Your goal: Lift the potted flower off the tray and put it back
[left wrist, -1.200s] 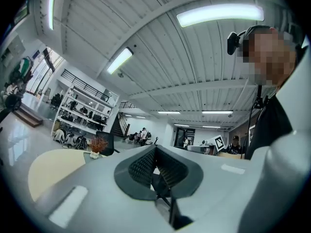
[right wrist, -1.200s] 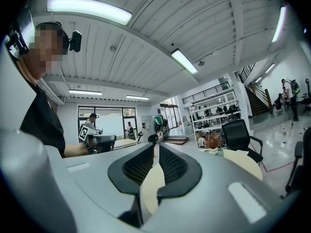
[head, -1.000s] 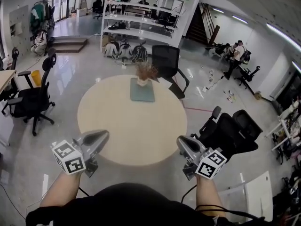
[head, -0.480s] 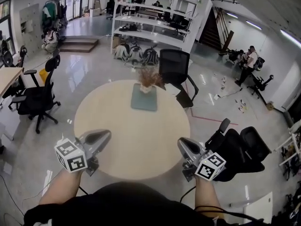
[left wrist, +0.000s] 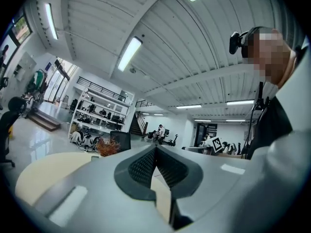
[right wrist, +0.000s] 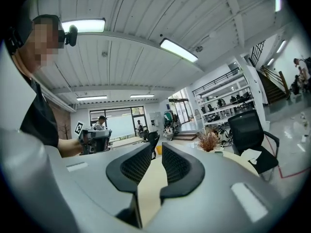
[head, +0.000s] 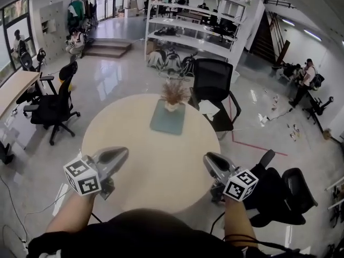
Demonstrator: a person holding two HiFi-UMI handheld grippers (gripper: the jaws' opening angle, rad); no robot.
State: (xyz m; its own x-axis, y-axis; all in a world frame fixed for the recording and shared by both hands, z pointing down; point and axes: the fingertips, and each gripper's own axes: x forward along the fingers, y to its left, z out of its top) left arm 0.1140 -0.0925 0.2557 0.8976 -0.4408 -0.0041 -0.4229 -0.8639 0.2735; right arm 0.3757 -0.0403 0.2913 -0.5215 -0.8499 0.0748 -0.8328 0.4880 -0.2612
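The potted flower (head: 174,94), dry brown sprigs in a pale pot, stands on the far end of a grey-green tray (head: 166,120) on the round beige table (head: 150,160). It also shows far off in the left gripper view as the flower (left wrist: 108,147) and in the right gripper view as the flower (right wrist: 209,141). My left gripper (head: 115,156) hovers level at the table's near left edge, its jaws (left wrist: 155,149) shut and empty. My right gripper (head: 209,159) hovers at the near right edge. Its jaws (right wrist: 156,152) have just been opening and stand a narrow gap apart with nothing between them.
A black office chair (head: 215,85) stands just behind the table, with a white sheet (head: 208,107) by the tray. Other black chairs are at the left (head: 54,109) and near right (head: 279,190). White shelving (head: 199,26) fills the back, and a wooden desk (head: 13,93) runs along the left.
The whole head view has shifted: the room has slid rightward and the table looks a little larger. Both grippers have travelled with the person and keep their places at the table's near edge.
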